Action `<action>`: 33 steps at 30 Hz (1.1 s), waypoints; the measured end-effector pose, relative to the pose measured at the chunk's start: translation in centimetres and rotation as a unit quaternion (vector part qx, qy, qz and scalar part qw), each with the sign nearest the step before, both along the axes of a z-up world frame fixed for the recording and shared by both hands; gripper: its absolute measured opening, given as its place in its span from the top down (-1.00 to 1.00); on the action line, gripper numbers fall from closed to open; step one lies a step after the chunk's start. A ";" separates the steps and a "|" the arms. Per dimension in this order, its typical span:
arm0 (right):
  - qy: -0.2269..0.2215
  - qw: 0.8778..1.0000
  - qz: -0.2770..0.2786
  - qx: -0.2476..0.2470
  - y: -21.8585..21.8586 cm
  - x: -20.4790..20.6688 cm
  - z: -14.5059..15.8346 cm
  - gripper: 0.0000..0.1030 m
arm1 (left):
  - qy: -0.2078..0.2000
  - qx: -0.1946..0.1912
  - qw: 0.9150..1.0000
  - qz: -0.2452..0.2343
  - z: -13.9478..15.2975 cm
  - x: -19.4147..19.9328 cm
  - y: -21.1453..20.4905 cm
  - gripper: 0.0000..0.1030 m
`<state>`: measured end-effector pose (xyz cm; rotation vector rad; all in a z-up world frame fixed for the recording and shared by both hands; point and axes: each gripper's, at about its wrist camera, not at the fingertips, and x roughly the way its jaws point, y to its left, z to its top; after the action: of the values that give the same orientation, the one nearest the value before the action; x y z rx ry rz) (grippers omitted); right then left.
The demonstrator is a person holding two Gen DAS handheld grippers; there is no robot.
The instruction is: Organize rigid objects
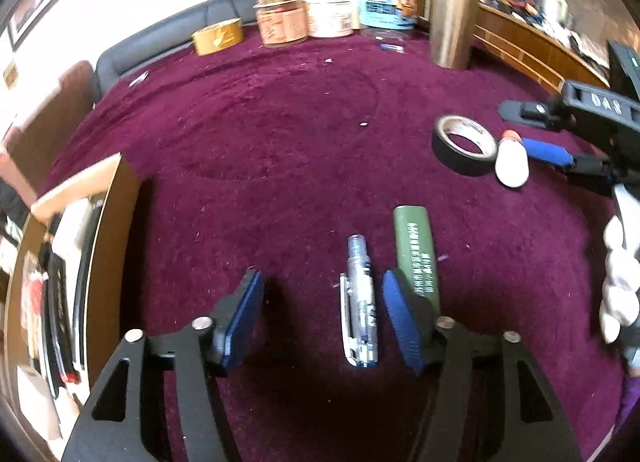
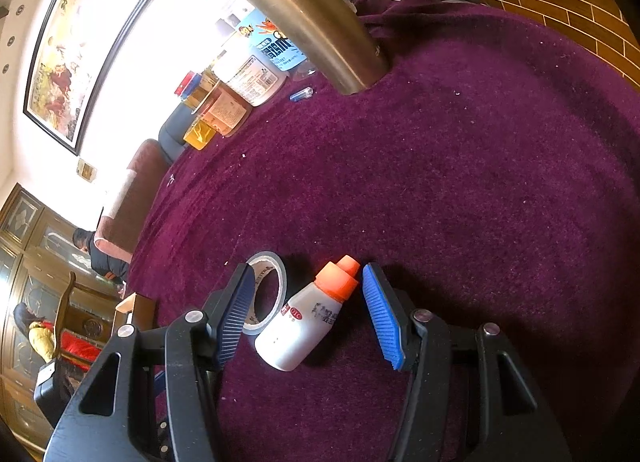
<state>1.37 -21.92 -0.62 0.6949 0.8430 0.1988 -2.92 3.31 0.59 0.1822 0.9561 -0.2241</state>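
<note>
Hiding the green tube's (image 1: 416, 258) near end, the spread left tool (image 1: 320, 318) straddles a pen (image 1: 360, 314) untouched.

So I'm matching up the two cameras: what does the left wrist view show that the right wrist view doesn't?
Only the left wrist view shows the pen between the open left hand-held gripper pads, with the green tube beside it. Only the right wrist view shows the framed picture on the wall. Both show the white bottle, the black tape roll, the metal flask and the purple cloth; the right hand-held gripper stands open around the bottle.
</note>
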 end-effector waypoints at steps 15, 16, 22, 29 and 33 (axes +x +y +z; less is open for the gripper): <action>-0.015 0.999 -0.041 -0.006 -1.6 -0.6 0.4 -0.06 | -0.025 -0.105 0.994 0.008 2.7 -3.2 2.9 0.78; -0.017 0.999 -0.042 -0.007 -1.6 -0.7 0.5 -0.06 | -0.030 -0.113 0.993 0.011 3.2 -3.6 3.4 0.77; -0.053 0.995 -0.061 -0.059 -1.2 -2.6 2.9 -0.06 | -0.065 -0.153 0.986 0.030 5.7 -5.7 6.8 0.77; -0.038 0.992 0.101 -0.070 6.3 -6.4 4.8 -0.06 | -0.087 -0.191 0.976 0.057 7.1 -8.3 11.4 0.77; -0.003 0.984 0.145 -0.104 10.7 -5.9 3.5 -0.06 | -0.099 -0.205 0.971 0.072 7.4 -9.6 13.3 0.77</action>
<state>-4.58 -11.18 2.85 0.3740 0.9426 0.3688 -12.49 16.60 7.94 -0.2405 0.7024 -0.2604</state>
